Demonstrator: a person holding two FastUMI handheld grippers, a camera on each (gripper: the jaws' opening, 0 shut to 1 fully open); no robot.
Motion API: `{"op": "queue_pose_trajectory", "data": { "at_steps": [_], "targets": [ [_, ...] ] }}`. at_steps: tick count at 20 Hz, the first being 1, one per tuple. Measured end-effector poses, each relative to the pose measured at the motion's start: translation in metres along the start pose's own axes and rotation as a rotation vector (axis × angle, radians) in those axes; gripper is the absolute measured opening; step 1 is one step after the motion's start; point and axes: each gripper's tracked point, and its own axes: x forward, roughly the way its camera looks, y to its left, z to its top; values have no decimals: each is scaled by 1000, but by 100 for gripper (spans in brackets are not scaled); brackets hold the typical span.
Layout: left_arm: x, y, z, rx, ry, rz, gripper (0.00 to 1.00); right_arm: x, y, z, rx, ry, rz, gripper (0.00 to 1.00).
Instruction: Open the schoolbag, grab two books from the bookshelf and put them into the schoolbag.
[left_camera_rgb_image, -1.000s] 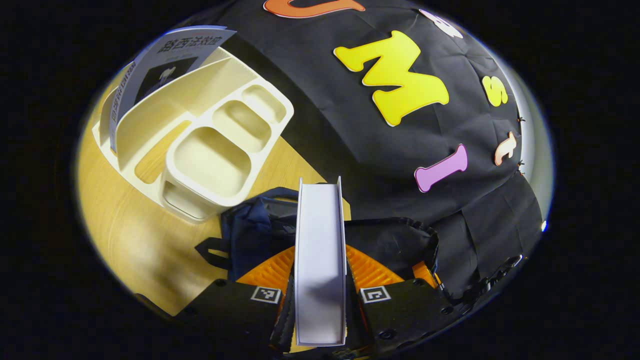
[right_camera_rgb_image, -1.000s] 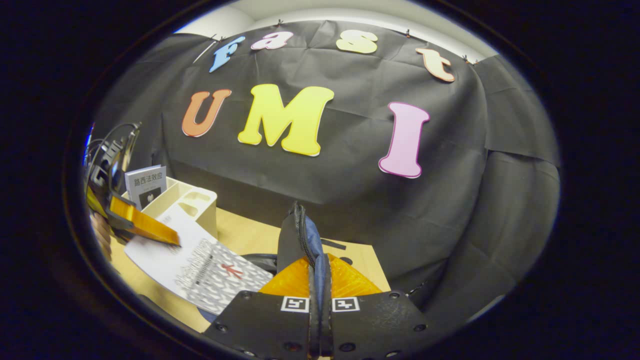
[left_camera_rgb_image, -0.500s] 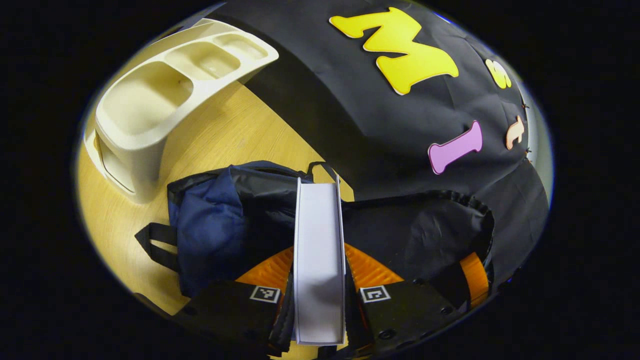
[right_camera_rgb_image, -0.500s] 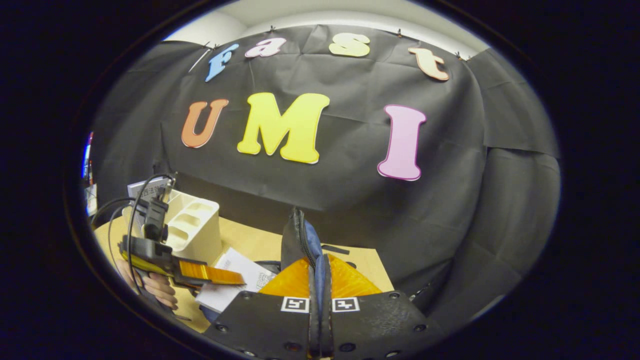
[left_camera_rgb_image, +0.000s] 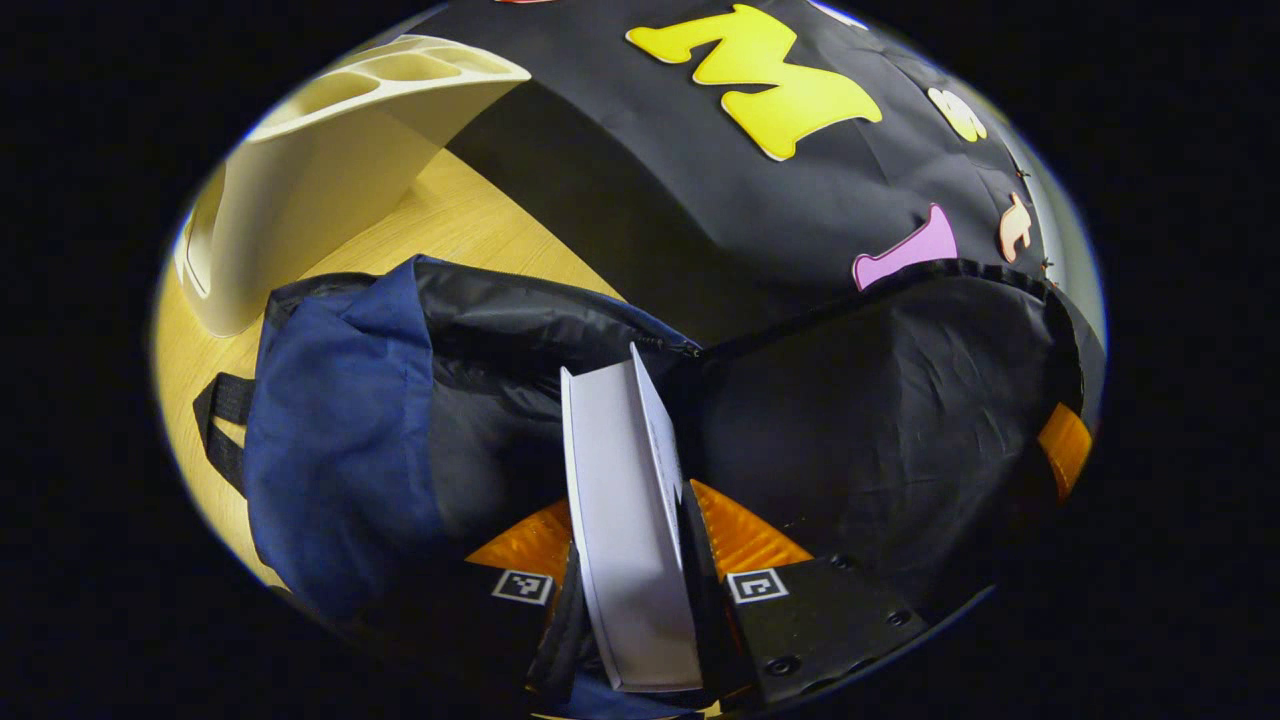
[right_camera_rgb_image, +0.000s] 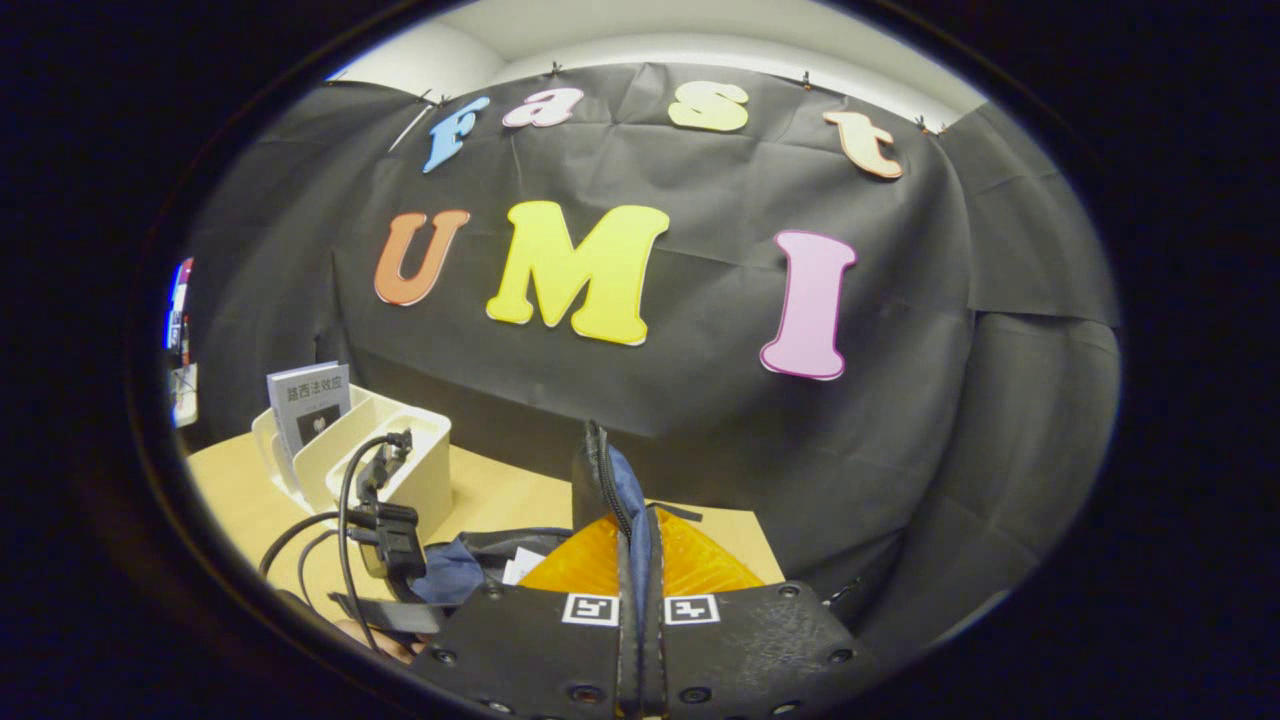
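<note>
Floppy nylon schoolbag (left_camera_rgb_image: 340, 440) (right gripper (right_camera_rgb_image: 640, 610) pinches its rim open); left gripper (left_camera_rgb_image: 640, 580) clamps a stiff book (left_camera_rgb_image: 625, 500) by its edge.

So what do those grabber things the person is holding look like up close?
Each one has a black plate with small round screws and two square black-and-white markers, one beside each finger. You can see this on the left gripper and on the right gripper. The fingers are ribbed. In the right gripper view, the left gripper has black cables looping out of a black plug on its back.
</note>
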Motion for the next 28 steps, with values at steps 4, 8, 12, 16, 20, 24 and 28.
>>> {"op": "queue_pose_trajectory", "data": {
  "at_steps": [4, 8, 12, 16, 20, 24, 28],
  "targets": [
    [9, 18, -5, 199, 1, 120, 71, 4, 1, -8, 21, 18, 0, 2],
    [7, 37, -3, 301, 27, 180, 90, 6, -3, -18, 34, 34, -17, 2],
    [-4, 46, 9, 402, 34, 211, 98, 5, 1, -24, 42, 45, -14, 2],
    [-26, 48, 33, 590, 6, 263, 98, 3, 5, -30, 36, 55, -9, 2],
    [-65, 54, 58, 664, -51, 278, 97, 2, 7, -33, 28, 61, -23, 2],
    [-110, 63, 85, 686, -103, 297, 97, 2, 14, -37, 28, 70, -24, 2],
    [-153, 73, 118, 734, -178, 334, 98, 3, 22, -42, 32, 79, -25, 2]
  ]
}}
